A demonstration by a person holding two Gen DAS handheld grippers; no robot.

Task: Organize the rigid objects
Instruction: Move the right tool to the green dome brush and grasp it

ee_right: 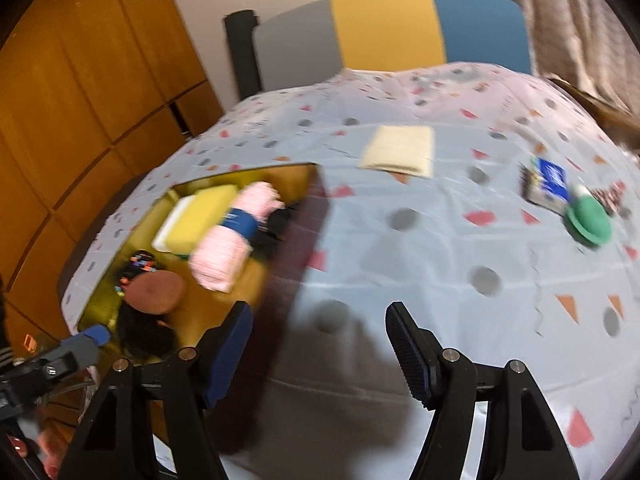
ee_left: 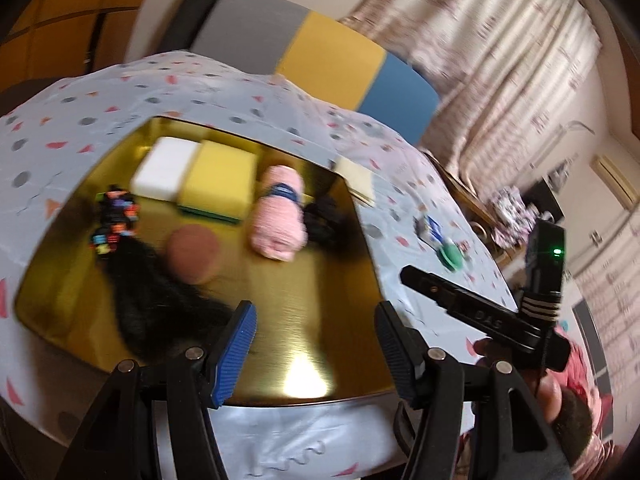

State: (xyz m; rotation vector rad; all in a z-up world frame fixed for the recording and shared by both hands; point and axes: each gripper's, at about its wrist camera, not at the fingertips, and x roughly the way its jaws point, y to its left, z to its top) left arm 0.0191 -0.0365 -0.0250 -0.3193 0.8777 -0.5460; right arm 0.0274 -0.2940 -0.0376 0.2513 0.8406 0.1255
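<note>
On the worktop [ee_right: 400, 264], well right of the gold tray [ee_right: 192, 304], lies the green round piece [ee_right: 588, 220]; it seems hard and light, best pinched across its rim. Both hand-held grippers, left [ee_left: 316, 352] and right [ee_right: 320, 352], stand spread, holding nothing.

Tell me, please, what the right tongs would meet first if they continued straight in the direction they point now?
Probably only the pale blue patterned tablecloth. The open right tongs hold nothing, and bare cloth lies directly ahead; the cream rectangular pad sits much farther along that line. Blur makes depth uncertain.
</note>
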